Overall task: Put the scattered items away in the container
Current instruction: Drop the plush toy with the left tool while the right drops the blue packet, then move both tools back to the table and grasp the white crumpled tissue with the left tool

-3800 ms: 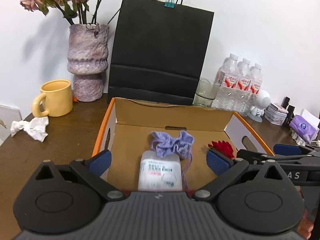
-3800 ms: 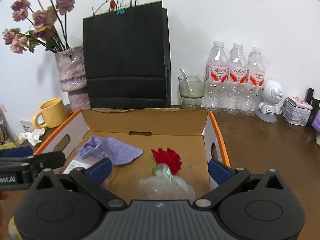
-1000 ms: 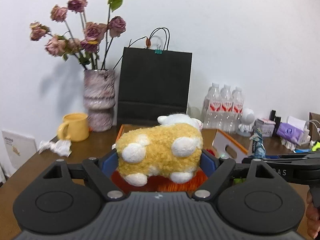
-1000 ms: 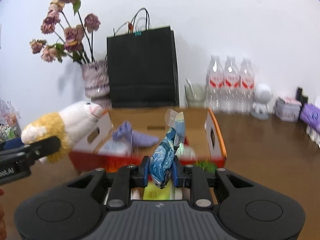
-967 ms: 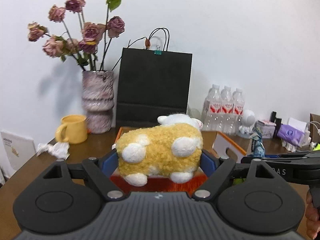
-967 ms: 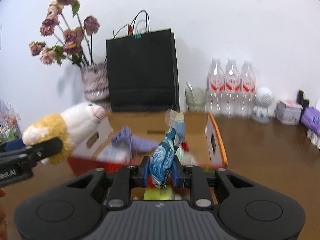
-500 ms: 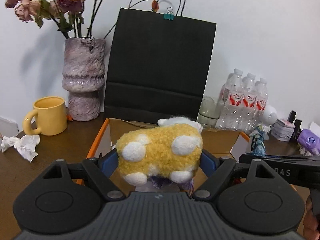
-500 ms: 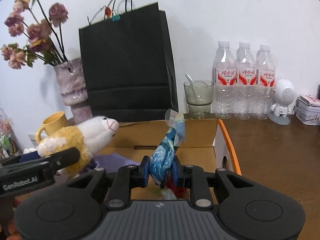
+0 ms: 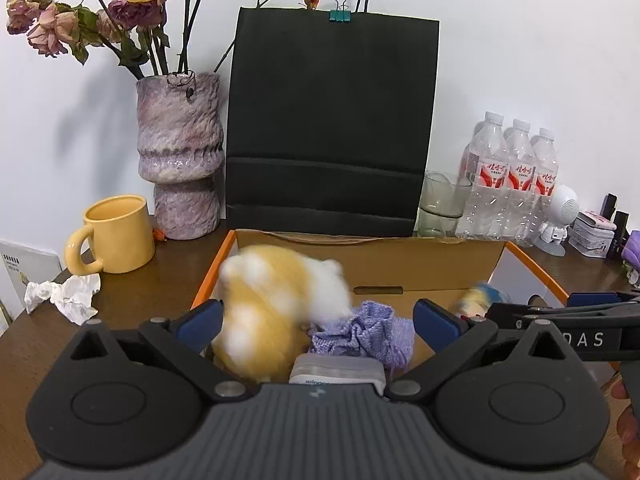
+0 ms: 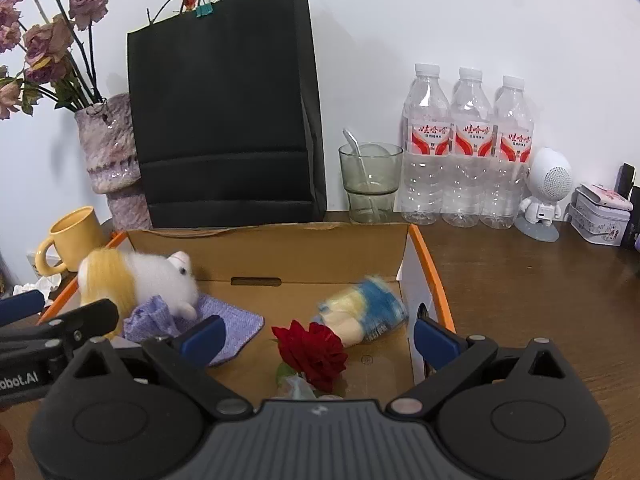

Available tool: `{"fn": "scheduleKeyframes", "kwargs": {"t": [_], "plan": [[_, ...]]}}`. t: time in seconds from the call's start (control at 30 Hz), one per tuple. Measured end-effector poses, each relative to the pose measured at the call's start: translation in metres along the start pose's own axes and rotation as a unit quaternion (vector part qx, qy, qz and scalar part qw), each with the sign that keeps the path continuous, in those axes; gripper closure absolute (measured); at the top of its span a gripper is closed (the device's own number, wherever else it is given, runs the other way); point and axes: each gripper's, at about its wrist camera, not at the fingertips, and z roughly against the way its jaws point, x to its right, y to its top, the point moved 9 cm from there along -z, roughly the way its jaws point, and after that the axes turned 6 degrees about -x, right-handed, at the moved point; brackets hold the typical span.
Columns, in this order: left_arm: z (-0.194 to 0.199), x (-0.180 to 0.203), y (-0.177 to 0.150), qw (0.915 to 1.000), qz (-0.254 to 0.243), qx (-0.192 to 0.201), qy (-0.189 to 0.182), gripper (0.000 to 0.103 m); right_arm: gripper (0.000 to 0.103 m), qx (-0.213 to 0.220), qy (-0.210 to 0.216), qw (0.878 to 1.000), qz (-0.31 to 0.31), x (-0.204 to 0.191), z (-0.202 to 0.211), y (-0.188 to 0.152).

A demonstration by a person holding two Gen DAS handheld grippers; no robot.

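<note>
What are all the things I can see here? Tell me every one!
cardboard box: one, brown with orange rim, middle of table
plush toy: one, yellow and white, blurred, in box at left
cloth: one, lilac, in box under the plush
blue packet: one, blue and cream, blurred, in box at right
rose: one, red, in box near front
paper bag: one, black, behind box
vase: one, purple, dried flowers, left of bag
mug: one, yellow, far left
water bottles: three, clear, right
glass: one, greenish, beside bottles
left gripper: jaws opening, nothing gripped
right gripper: jaws opening, nothing gripped
</note>
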Motion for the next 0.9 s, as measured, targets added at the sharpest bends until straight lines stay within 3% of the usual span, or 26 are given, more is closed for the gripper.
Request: {"fn": "scheduleKeyframes", "kwargs": {"t": [0.4, 0.57, 0.9], "plan": [[0.004, 0.002, 0.0, 1.0, -0.004, 0.001, -0.002, 0.0, 0.002, 0.004, -0.002, 1.0, 0.009, -0.005, 0.004, -0.001], [0.024, -0.003, -0.011, 1.0, 0.002, 0.0, -0.004, 0.0, 0.002, 0.013, -0.006, 1.0, 0.018, -0.002, 0.023, -0.008], [0.085, 0.014, -0.067, 0.9989, -0.015, -0.003, -0.044, 0.0, 0.002, 0.036, -0.014, 0.998, 0.054, -0.005, 0.091, -0.068]]}}
